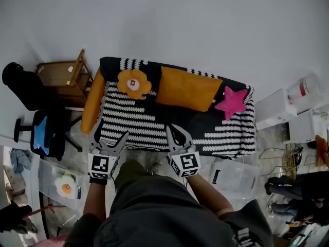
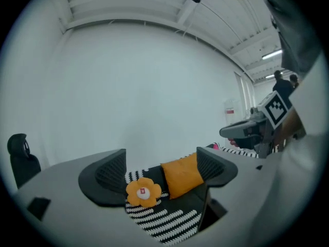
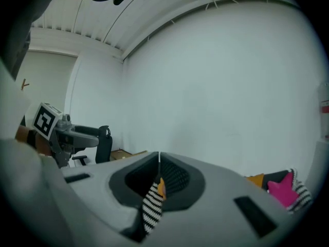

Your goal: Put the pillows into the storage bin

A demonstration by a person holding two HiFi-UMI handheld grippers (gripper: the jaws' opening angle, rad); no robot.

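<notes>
At the near left, a clear storage bin (image 1: 51, 174) is seen on the floor, and a white flower pillow (image 1: 66, 185) appears to be stowed in it already. The left tongs (image 1: 111, 138) are held wide apart with nothing between them. The right tongs (image 1: 174, 133) are closed on nothing. Four pillows are left on the sofa (image 1: 128, 122): a long orange bolster (image 1: 92, 104), a yellow flower pillow (image 1: 133, 84), an orange cushion (image 1: 187, 89) and a pink star (image 1: 231, 102). Most of the task is judged undone.
</notes>
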